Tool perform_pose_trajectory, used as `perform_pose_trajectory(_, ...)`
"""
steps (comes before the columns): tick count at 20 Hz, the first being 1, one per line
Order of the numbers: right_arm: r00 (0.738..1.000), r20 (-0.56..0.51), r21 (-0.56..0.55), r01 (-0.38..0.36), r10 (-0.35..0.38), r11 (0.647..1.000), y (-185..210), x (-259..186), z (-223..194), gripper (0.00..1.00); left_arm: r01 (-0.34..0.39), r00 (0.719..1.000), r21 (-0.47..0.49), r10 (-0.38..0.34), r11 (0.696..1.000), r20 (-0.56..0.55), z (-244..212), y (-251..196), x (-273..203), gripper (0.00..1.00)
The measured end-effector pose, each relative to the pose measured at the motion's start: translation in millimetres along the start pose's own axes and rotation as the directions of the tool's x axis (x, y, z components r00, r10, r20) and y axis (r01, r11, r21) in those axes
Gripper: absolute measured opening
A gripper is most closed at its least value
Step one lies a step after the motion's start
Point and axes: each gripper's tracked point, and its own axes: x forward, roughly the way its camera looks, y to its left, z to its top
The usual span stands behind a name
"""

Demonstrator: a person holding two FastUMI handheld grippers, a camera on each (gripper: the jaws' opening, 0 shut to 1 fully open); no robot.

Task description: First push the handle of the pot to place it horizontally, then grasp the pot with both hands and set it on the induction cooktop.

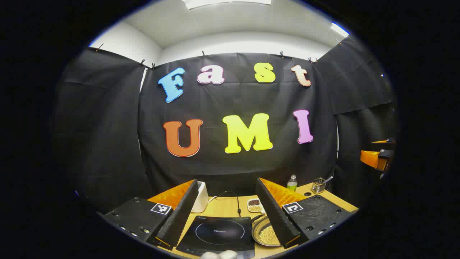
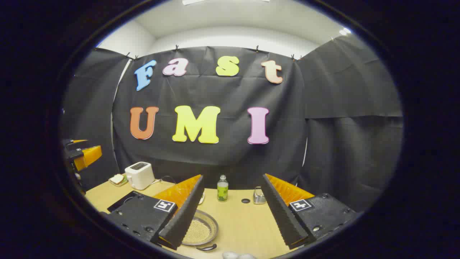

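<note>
The pot (image 1: 265, 234) is a shallow metal pan holding pale grains. It stands on the wooden table just right of the black induction cooktop (image 1: 219, 233), and my left gripper's right finger hides part of it. My left gripper (image 1: 227, 186) hangs open above the cooktop, holding nothing. In the right gripper view the pot (image 2: 203, 226) lies low left, half behind my left finger, with a dark handle (image 2: 207, 247) at its near rim. My right gripper (image 2: 233, 178) is open and empty above the table. Each gripper shows at the edge of the other's view: right gripper (image 1: 377, 158), left gripper (image 2: 82, 154).
A white toaster (image 2: 139, 175) and a plate with a sandwich (image 2: 116, 179) stand at the back left. A green bottle (image 2: 222, 189), a metal holder (image 2: 258, 196) and a small dish of beans (image 1: 255, 205) stand behind the pot. A cord (image 1: 235, 198) runs behind the cooktop.
</note>
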Motion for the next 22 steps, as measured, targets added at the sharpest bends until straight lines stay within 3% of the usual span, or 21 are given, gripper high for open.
perform_pose_trajectory(5, 1.000, -0.003, -0.009, -0.015, 0.014, 1.000, 20, -6, -3, 0.96, 0.002, 1.000, -0.001, -0.002, 1.000, 0.001, -2, 6, -5, 0.96)
perform_pose_trajectory(22, 0.999, -0.044, -0.019, -0.025, 0.024, 1.000, 33, -11, -14, 0.97, 0.011, 1.000, 0.002, -0.011, 1.000, -0.001, -6, 13, -16, 0.96)
